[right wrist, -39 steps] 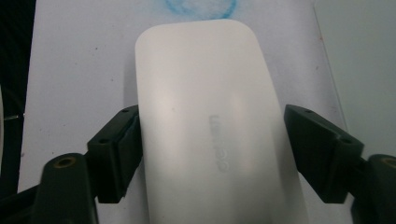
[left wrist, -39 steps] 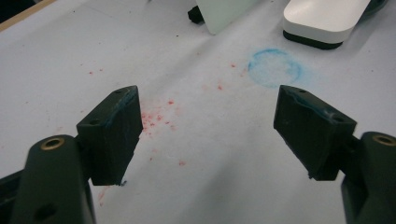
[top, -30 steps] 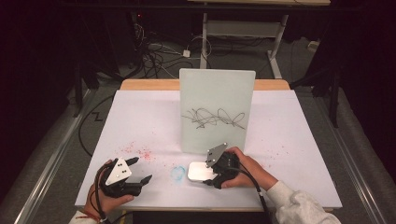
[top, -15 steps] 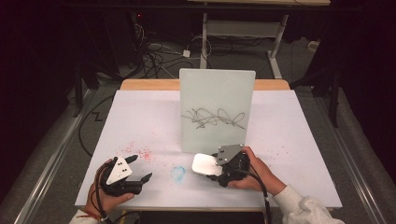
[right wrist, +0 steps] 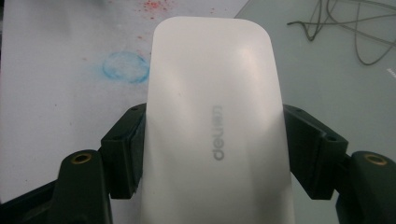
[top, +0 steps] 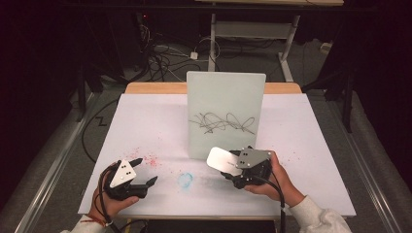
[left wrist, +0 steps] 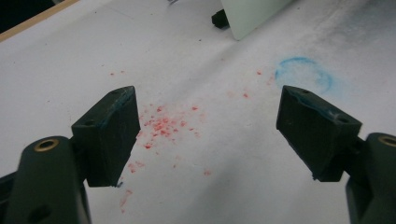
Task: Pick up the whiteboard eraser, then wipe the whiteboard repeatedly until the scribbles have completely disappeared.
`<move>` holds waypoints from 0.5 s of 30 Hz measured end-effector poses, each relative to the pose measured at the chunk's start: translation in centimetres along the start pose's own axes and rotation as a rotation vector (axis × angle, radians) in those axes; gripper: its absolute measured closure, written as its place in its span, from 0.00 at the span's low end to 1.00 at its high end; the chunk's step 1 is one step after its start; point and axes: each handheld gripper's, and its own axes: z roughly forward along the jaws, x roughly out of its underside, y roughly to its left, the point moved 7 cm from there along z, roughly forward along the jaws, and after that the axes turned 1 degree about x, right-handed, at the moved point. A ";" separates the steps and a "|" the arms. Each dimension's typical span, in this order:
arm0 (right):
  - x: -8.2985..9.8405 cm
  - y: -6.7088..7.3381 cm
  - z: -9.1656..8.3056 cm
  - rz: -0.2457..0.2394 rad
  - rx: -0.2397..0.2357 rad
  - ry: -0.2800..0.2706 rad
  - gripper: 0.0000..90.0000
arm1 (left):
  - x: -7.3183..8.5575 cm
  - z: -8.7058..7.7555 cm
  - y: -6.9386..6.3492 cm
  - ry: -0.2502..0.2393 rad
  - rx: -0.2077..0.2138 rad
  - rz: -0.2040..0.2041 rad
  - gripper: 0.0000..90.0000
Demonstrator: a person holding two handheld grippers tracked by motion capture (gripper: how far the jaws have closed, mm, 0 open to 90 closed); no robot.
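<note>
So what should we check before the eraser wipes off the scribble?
1. White eraser gripped between both jaws of the right gripper: ok.
2. Eraser's felt side facing the board: cannot tell.
3. Upright whiteboard standing with its black scribble facing the person: ok.
4. Eraser raised to the scribble: not ok, it sits low by the board's bottom edge.
5. Left gripper open and off to the side, away from the board: ok.
6. Board braced against tipping: cannot tell.
</note>
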 end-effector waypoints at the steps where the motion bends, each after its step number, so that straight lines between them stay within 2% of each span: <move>1: 0.2 -0.2 -0.2 0.005 0.021 0.003 0.34 | 0.0 0.1 0.0 0.004 -0.002 -0.001 0.23; 3: 0.3 -0.3 -0.3 0.004 0.027 0.002 0.34 | 0.1 0.3 0.1 0.007 0.008 -0.015 0.24; 4: 0.4 -0.5 -0.4 0.013 0.044 -0.001 0.34 | 0.1 0.3 0.1 0.008 0.007 -0.016 0.24; 9: 0.6 -0.9 -0.9 0.022 0.074 -0.010 0.34 | 0.1 0.2 0.4 -0.001 -0.002 -0.024 0.24; 11: 0.7 -1.2 -1.2 0.038 0.070 -0.021 0.34 | 0.2 0.2 0.5 0.001 -0.005 -0.031 0.24; 15: 0.6 -2.5 -2.0 0.062 0.117 -0.045 0.34 | 0.3 0.1 0.8 -0.011 -0.003 -0.073 0.23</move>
